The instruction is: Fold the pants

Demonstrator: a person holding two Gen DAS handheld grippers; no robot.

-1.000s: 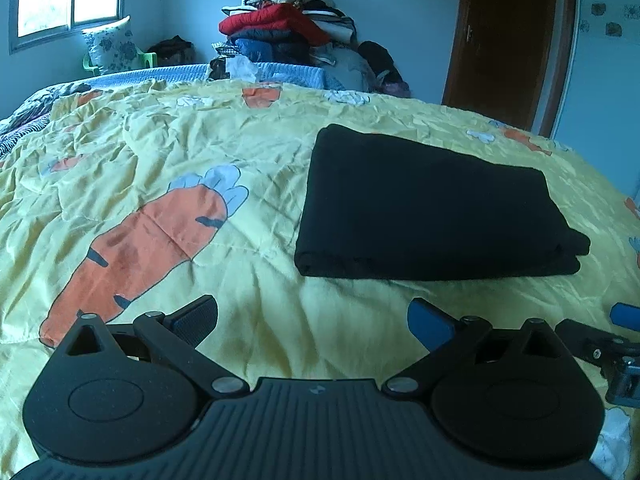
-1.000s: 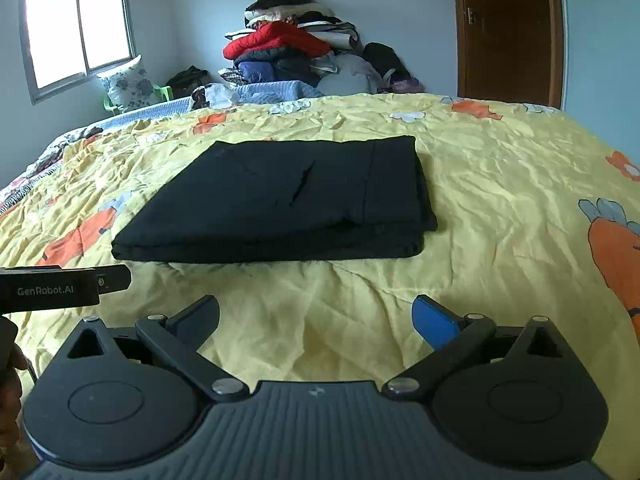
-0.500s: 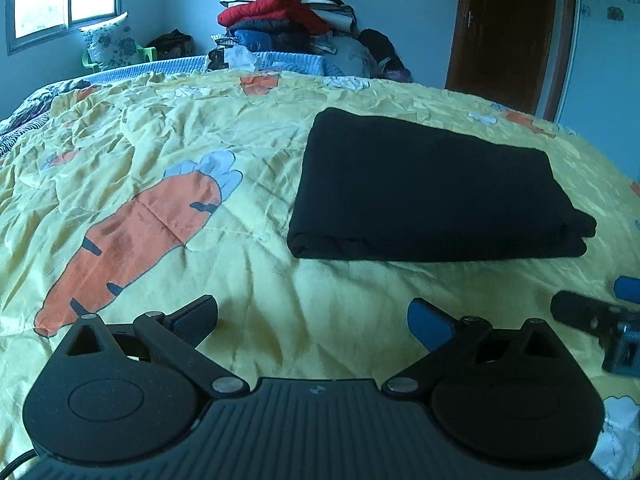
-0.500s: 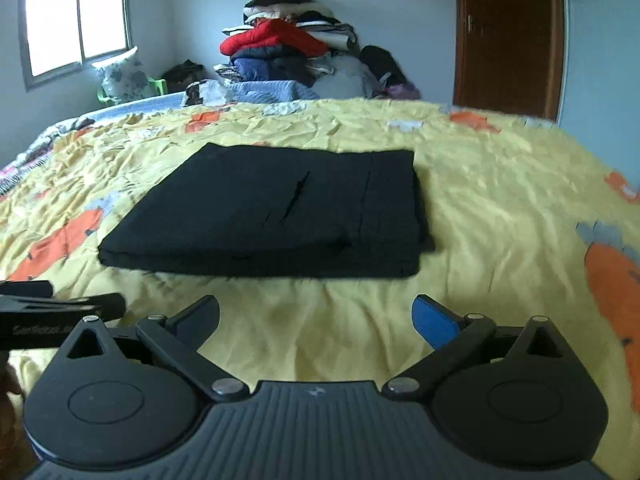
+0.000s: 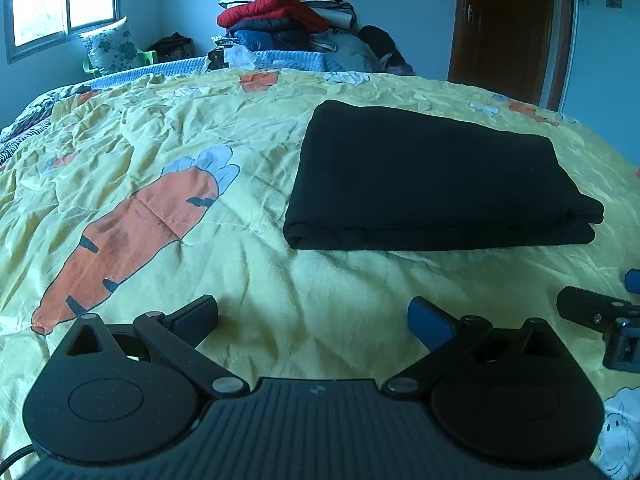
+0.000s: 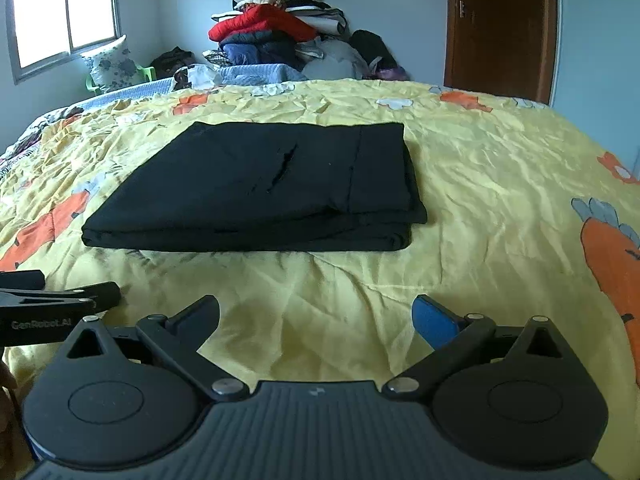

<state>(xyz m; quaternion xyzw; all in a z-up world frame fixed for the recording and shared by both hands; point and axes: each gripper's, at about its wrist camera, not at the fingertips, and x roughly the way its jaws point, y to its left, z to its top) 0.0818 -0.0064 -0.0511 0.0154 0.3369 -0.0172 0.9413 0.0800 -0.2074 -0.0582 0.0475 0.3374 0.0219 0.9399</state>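
Bed point(image 5: 304, 264), wrinkled yellow carrot-print cover; folded black pants point(image 5: 436, 184) flat on it; clothes pile point(image 5: 288, 20) at far edge.

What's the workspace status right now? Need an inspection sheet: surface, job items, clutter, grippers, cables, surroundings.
Surface: yellow carrot-print bedspread, wrinkled.
Job's things: black pants lie folded into a flat rectangle on the bedspread, touched by neither gripper.
Clutter: nothing seen on the bedspread near the pants.
Grippers: left gripper open, empty, short of the pants; right gripper open, empty, also short of them.
Cables: a dark cable at the left wrist view's bottom-left corner.
Surroundings: pile of clothes against the far wall, window at left, brown door at right, floral pillow on a green chair.
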